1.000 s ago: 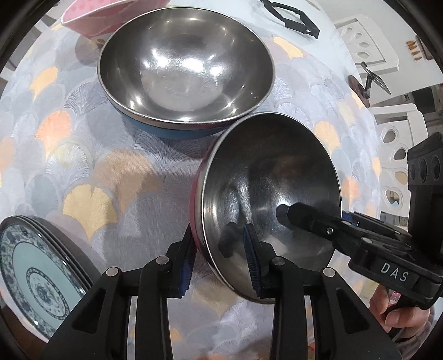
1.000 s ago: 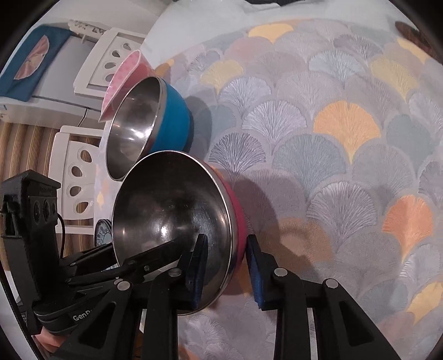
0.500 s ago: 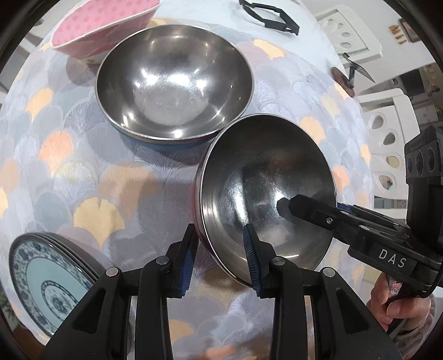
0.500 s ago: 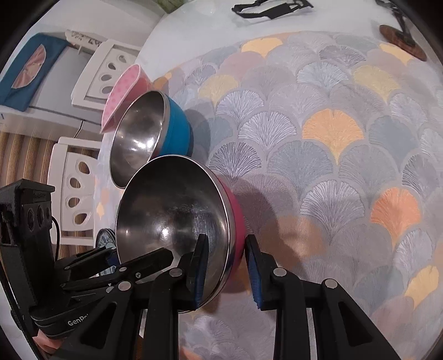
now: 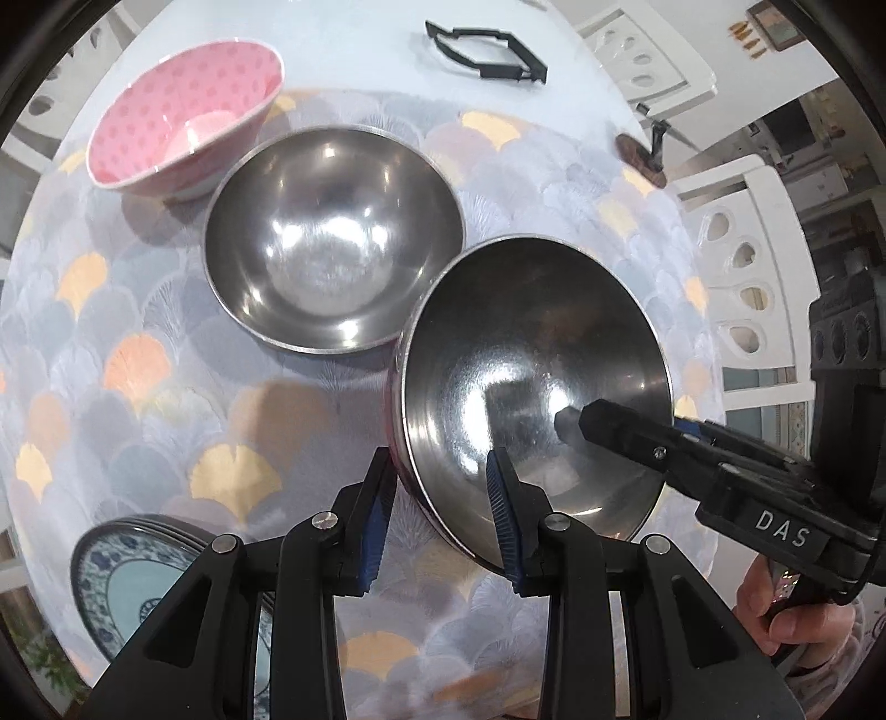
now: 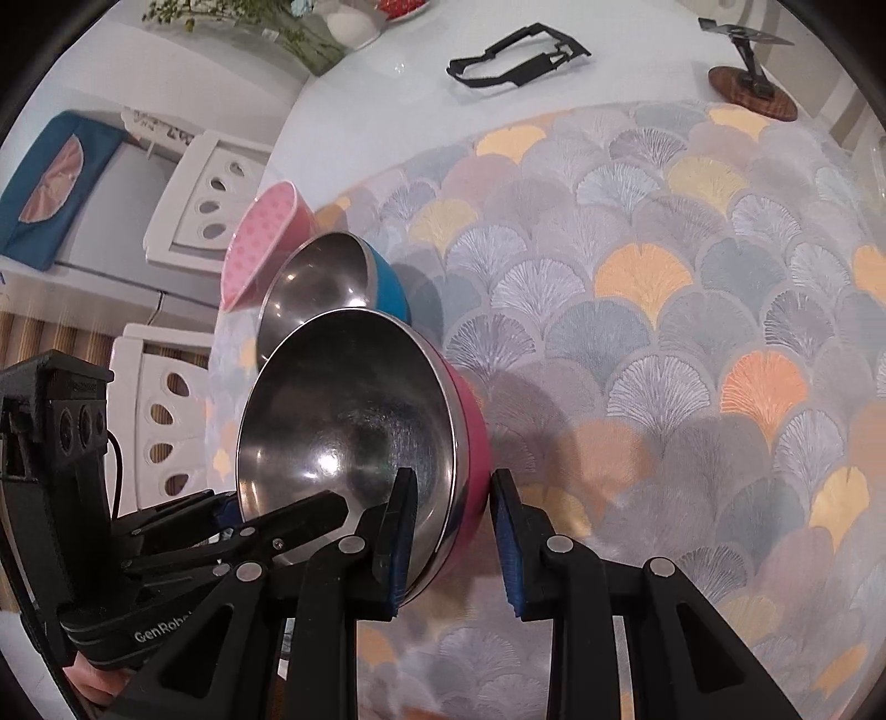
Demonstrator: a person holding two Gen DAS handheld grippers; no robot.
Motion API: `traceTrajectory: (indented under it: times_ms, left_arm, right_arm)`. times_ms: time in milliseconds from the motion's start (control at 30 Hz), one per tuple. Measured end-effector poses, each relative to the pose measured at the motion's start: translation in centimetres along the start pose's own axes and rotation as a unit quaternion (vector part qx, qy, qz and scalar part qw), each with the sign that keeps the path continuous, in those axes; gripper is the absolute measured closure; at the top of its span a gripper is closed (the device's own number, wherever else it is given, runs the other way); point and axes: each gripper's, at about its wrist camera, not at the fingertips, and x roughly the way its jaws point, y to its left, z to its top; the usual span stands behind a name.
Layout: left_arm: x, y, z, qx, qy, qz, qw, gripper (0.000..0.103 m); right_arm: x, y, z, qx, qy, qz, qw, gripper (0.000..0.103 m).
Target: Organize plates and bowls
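A steel bowl with a pink outside (image 5: 531,382) (image 6: 354,437) hangs tilted above the cloth, held by both grippers. My left gripper (image 5: 440,515) is shut on its near rim, one finger inside and one outside. My right gripper (image 6: 451,531) is shut on the opposite rim the same way; it shows in the left wrist view (image 5: 653,443). A steel bowl with a blue outside (image 5: 332,249) (image 6: 338,288) stands on the cloth just beyond. A pink dotted bowl (image 5: 183,116) (image 6: 260,243) sits behind it.
Stacked blue-and-white plates (image 5: 144,581) lie at the near left table edge. A black frame (image 5: 487,50) (image 6: 515,55) and a small stand on a wooden disc (image 6: 753,94) lie at the far side. White chairs (image 5: 742,260) ring the table.
Both grippers have lifted the pink-sided bowl higher and drawn back; the blue-sided bowl and pink dotted bowl now look farther away and the whole dotted bowl shows.
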Motion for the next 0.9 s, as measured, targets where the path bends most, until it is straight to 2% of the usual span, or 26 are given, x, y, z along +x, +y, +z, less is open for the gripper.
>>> traceTrajectory:
  times_ms: [200, 400, 900]
  left_arm:
    - [-1.4, 0.2, 0.3, 0.015, -0.013, -0.005, 0.9998, 0.073]
    - [-2.7, 1.5, 0.6, 0.010, -0.023, -0.007, 0.9997, 0.073]
    - [-6.0, 4.5, 2.6, 0.004, -0.071, -0.005, 0.9975, 0.073]
  right_arm:
    - [-1.3, 1.3, 0.0, 0.004, -0.026, 0.000, 1.000, 0.076]
    - [-1.9, 3.6, 0.9, -0.011, -0.045, 0.003, 0.999, 0.076]
    - [-1.5, 8.2, 3.1, -0.037, -0.065, 0.008, 0.997, 0.075]
